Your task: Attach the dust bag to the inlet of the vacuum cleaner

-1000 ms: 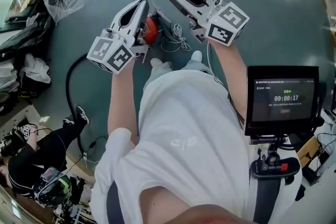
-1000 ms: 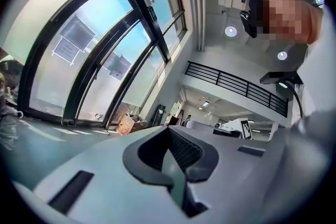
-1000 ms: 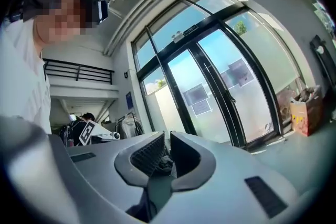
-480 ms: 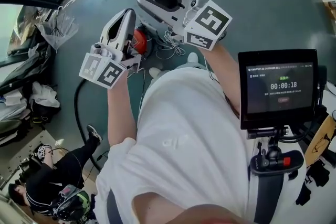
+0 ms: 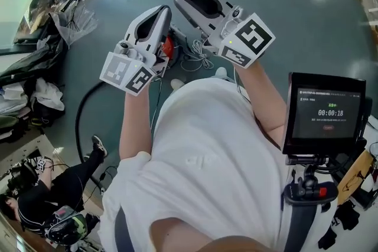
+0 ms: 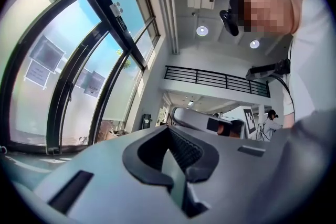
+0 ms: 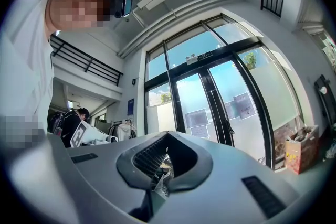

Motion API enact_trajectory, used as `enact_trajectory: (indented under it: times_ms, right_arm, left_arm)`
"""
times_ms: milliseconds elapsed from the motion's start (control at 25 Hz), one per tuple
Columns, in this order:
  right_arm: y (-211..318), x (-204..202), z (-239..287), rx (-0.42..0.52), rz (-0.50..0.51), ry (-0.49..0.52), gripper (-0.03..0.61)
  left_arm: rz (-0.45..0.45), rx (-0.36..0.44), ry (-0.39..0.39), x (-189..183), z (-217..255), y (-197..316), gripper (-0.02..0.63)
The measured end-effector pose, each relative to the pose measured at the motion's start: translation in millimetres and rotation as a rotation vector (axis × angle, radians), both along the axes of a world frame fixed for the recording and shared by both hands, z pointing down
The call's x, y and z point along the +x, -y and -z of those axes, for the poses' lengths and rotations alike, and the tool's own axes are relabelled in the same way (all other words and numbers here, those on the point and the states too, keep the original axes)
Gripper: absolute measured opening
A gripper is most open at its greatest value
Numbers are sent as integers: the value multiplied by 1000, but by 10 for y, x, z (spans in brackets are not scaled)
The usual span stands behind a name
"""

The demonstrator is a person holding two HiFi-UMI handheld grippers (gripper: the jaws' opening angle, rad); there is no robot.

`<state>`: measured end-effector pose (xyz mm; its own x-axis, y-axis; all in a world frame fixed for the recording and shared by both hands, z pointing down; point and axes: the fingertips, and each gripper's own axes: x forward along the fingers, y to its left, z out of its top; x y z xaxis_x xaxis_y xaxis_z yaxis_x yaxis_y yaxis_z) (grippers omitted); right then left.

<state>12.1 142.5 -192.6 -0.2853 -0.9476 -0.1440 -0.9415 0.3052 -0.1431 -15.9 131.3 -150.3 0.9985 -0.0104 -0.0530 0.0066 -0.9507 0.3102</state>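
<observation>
Jaws of the left gripper (image 6: 172,159) are pressed together with nothing between them. Those of the right gripper (image 7: 166,161) are also closed; something pale and crumpled shows in the slit, too small to tell what it is. Both grippers are held up side by side, well above the floor (image 5: 283,3). Below them, seen in the gap between the two, the red vacuum cleaner (image 5: 169,47) sits on the floor with a white cord (image 5: 198,55) just beside it. A black hose (image 5: 78,121) curves away to the left.
</observation>
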Motion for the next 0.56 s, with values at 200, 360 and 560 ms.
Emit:
enact_trajectory:
  times_ms: [200, 360, 560]
  right_arm:
    - [-18, -44, -49, -13, -1, -23, 8]
    - [-30, -58, -124, -33, -2, -8, 8]
    - [-12, -66, -155, -35, 8, 1, 8]
  left_arm:
    - [6, -21, 13, -15, -27, -46, 8]
    - [26, -57, 30, -59, -104, -13, 8]
    - [56, -95, 33, -99, -147, 83, 8]
